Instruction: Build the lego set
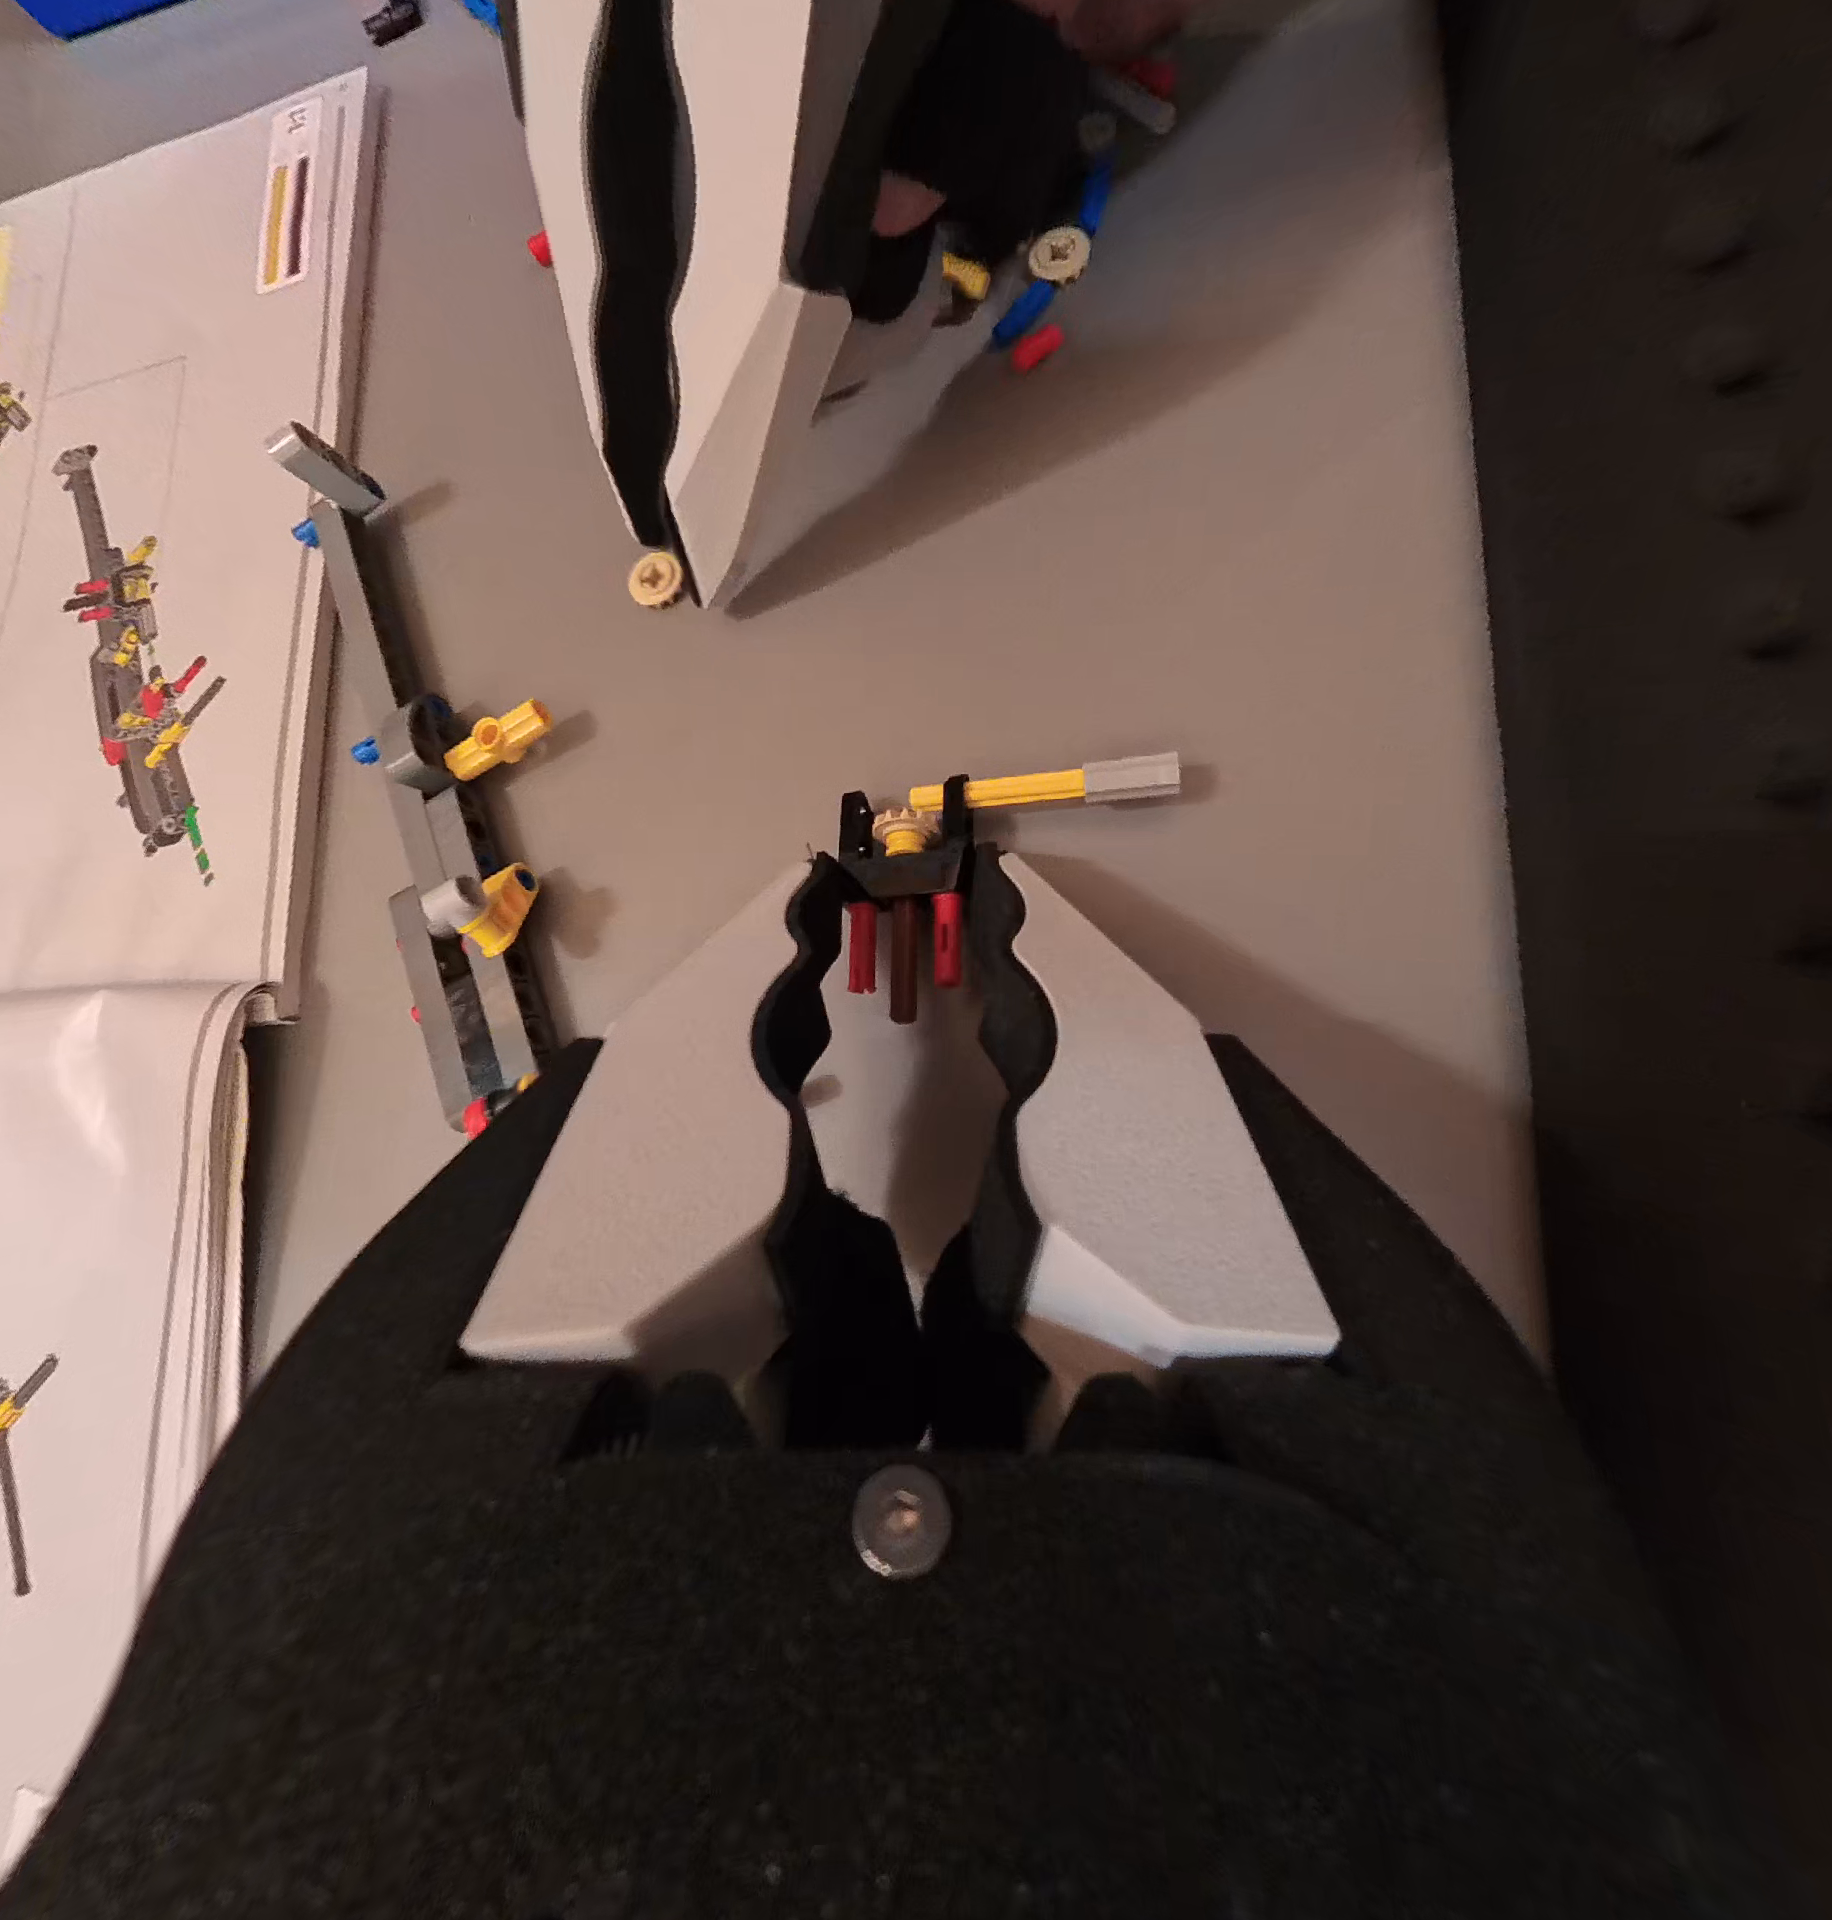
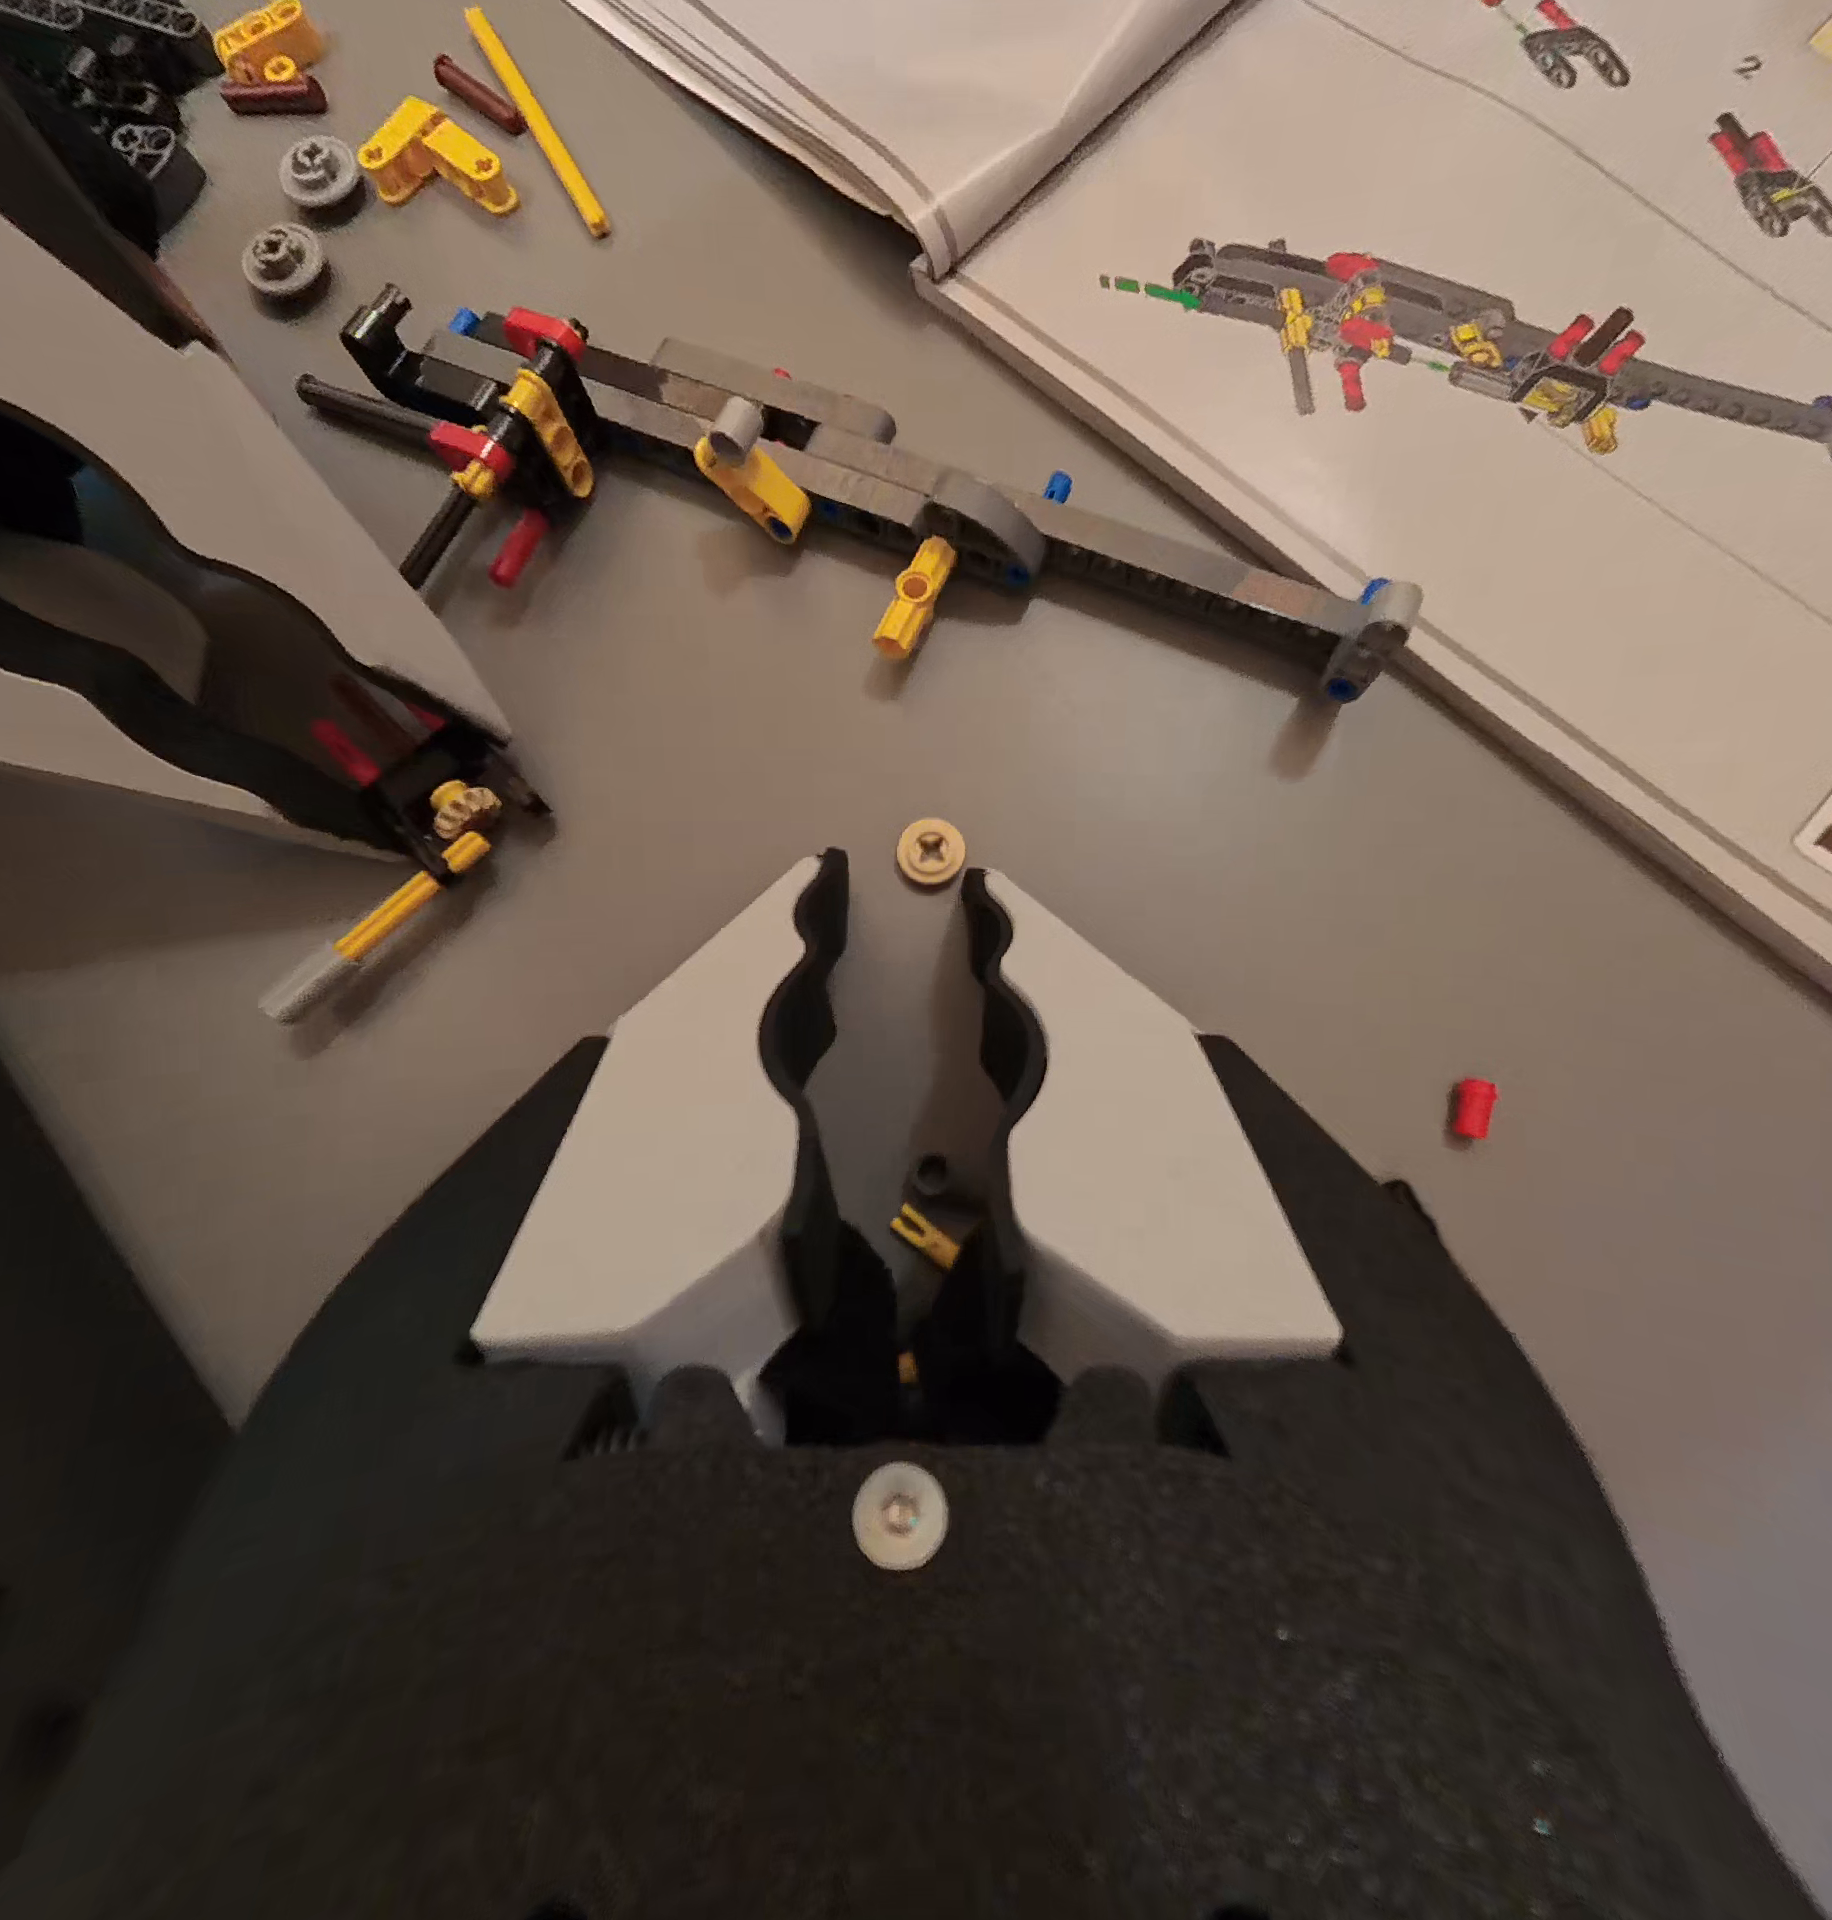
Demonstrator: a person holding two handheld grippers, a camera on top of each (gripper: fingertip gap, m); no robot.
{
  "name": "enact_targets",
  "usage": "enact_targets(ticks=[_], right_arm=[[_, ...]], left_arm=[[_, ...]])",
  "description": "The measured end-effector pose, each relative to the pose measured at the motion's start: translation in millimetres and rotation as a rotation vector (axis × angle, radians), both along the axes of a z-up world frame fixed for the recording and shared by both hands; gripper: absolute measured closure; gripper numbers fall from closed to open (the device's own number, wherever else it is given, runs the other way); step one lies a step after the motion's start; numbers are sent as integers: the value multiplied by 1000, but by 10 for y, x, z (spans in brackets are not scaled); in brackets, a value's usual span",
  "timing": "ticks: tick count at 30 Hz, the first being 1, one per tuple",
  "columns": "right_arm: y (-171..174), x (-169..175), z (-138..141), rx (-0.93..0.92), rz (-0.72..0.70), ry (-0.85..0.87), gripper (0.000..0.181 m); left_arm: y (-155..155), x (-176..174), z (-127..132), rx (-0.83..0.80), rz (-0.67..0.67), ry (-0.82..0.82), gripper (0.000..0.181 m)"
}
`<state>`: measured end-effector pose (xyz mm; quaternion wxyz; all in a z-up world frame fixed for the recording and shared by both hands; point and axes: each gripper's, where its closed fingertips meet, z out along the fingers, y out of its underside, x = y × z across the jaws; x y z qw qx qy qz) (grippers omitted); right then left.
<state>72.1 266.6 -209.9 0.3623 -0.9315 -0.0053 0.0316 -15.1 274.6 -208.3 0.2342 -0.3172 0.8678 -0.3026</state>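
Left claw [image 1: 907, 868]: clenched on a small black plastic lego frame sub-assembly [image 1: 904, 852], gripped at the fingertips. The sub-assembly carries a tan bevel gear [image 1: 904, 826] on top, two red pins and one dark brown pin pointing back between the fingers, and a long yellow axle with a grey end sleeve [image 1: 1047, 787] sticking out to one side. It sits low over the plain grey desk [image 1: 1255, 571]; contact with the surface cannot be judged.

Right claw [image 2: 904, 883]: released, nothing between its fingers. A second tan round gear [image 2: 931, 852] lies flat on the desk just ahead of the fingertips, in the gap line but not gripped.

A long grey-and-black beam assembly with yellow connectors and blue pins [image 2: 891, 488] lies on the desk beside the open white instruction booklet [image 2: 1514, 468]. Loose parts near it: two grey round bushes [image 2: 299, 208], yellow connectors, a thin yellow axle. One small red cylindrical piece [image 2: 1472, 1108] lies alone to the right claw's right.
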Motion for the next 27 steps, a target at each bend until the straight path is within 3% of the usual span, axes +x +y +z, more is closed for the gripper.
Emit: enact_targets(ticks=[5,7,10,12,14,16,19,27], right_arm=[[42,23,-6,-9,21,-20,172],[43,-53,8,-23,64,64,181],[19,-226,44,-62,136,247,181],[5,-201,57,-79,146,228,181],[30,-172,143,-44,156,195,180],[105,-128,211,5,151,182,168],[157,-27,83,-21,136,137,155],[257,14,-3,-7,165,-16,160]], left_arm=[[70,60,95,95,-18,-136,158],[69,74,154,137,-29,-196,158],[84,76,161,199,-37,-236,158],[117,75,124,230,-33,-230,158],[96,53,121,183,-34,-201,158],[50,20,117,73,-17,-123,158],[-4,-38,116,-52,11,-24,158],[2,-111,26,-88,49,35,158]])
